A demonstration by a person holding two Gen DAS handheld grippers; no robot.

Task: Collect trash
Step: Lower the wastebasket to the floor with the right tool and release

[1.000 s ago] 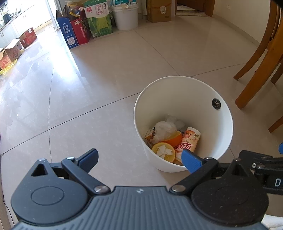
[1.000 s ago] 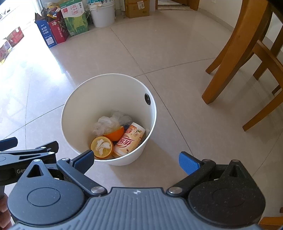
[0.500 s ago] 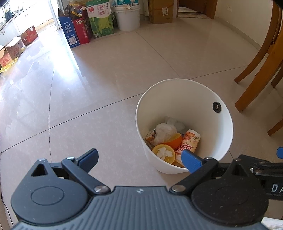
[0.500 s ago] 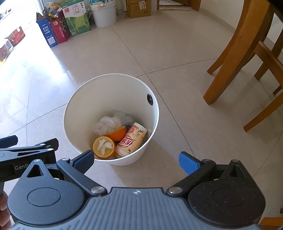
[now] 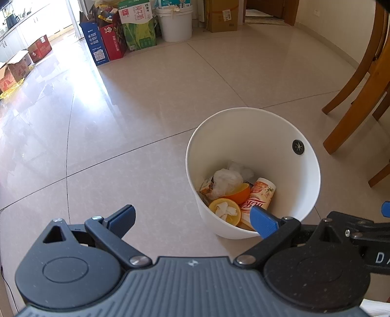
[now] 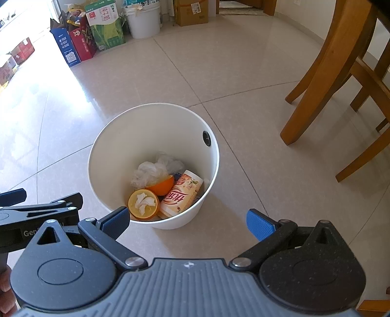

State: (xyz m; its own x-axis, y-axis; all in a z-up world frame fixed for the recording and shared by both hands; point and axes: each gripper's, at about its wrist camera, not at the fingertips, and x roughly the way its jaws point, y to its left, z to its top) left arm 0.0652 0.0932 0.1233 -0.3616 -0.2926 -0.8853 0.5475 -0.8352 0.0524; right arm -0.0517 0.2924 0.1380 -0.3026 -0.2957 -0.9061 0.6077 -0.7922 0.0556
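Left wrist view: a white bin [image 5: 253,136] stands upright on a pale tiled floor [image 5: 146,102], with wooden chair legs [image 5: 351,97] just beyond it to one side. The left hand-held gripper [image 5: 192,215] hovers above the near side of the bin, jaws spread wide, empty. From the right wrist view, the right hand-held gripper [image 6: 186,220] hangs over the bin's near rim, also released and holding nothing.

Inside the bin, at the bottom: a crumpled clear plastic wrap [image 6: 153,170] toward the far side, two orange halves [image 6: 143,202] nearer, one stuffed with a scrap of tissue, and a paper drink cup [image 6: 180,195] lying on its side against them. A small carton corner shows under the wrap in the left wrist view. So the trash sits in the bin, well below its rim.

No loose litter shows on the floor near the bin. My judgement: collecting looks close to done here, so the sensible step is to scan outward from the bin for anything missed, keeping both jaws clear of the rim so the light bin is not tipped.

Far from the bin, by the wall, stand boxes [image 5: 109,41] and a white bucket [image 5: 174,23].
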